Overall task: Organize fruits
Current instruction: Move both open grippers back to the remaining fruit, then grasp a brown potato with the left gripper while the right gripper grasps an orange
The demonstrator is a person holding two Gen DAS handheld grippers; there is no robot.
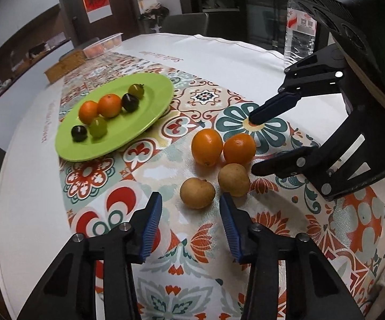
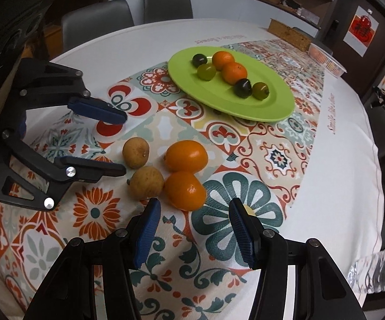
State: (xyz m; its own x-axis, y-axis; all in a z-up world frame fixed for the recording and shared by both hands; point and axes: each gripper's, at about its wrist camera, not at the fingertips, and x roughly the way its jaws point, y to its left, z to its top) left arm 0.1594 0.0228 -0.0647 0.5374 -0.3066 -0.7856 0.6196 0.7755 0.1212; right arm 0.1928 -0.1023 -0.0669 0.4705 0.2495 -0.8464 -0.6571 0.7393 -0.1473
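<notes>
Six small fruits (image 1: 109, 105) on green plate (image 1: 152, 112), four loose fruits (image 1: 207, 147) beside it

Tablecloth (image 2: 352, 160) lettering: "Smile like a…"

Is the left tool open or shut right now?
Open. The left tool has a wide gap between its blue pads, nothing held, with a brown fruit lying on the table just ahead.

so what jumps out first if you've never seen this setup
A lime-green plate sits on the patterned tablecloth, holding two oranges and four small dark and green fruits. Nearer, two oranges and two tan fruits cluster on the cloth, with the open left gripper and right gripper closing in from opposite sides.
</notes>
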